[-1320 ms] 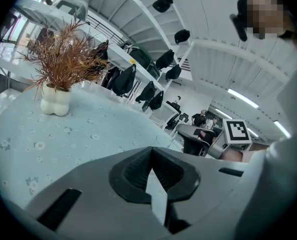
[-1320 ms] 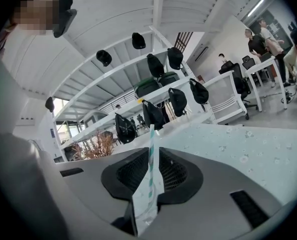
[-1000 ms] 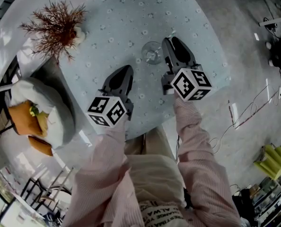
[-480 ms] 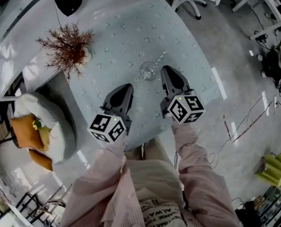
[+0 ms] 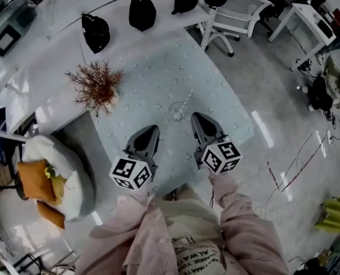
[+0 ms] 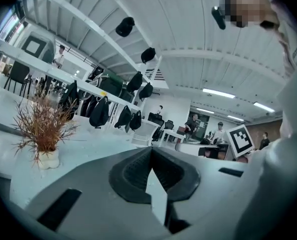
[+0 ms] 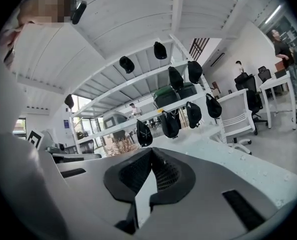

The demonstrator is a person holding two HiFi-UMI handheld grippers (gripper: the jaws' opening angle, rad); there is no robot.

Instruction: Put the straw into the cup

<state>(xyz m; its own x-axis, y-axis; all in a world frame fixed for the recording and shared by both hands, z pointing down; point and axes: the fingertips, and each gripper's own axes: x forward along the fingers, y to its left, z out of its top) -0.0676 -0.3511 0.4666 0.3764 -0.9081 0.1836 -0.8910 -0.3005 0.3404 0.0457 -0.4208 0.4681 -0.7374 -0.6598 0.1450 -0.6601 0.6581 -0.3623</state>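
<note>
- Sitting in the clear cup (image 5: pixel 178 112) mid-counter (image 5: pixel 158 67), the straw (image 5: pixel 186 100) leans toward the far right edge.
- Left gripper (image 5: pixel 151 132): jaws pressed together, empty.
- Right gripper (image 5: pixel 197 119), near the cup: jaws just been closing, now pressed together on nothing.

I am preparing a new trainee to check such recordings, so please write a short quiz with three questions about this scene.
1. True or false: the straw already stands in the cup.
2. In the head view, what stands on the table to the left of the cup? A) a dried plant in a small pot; B) a laptop; C) a bottle.
3. What does the left hand-held gripper hold?

Key: 1 true. 2 A. 3 nothing; its jaws are together and empty.
</note>
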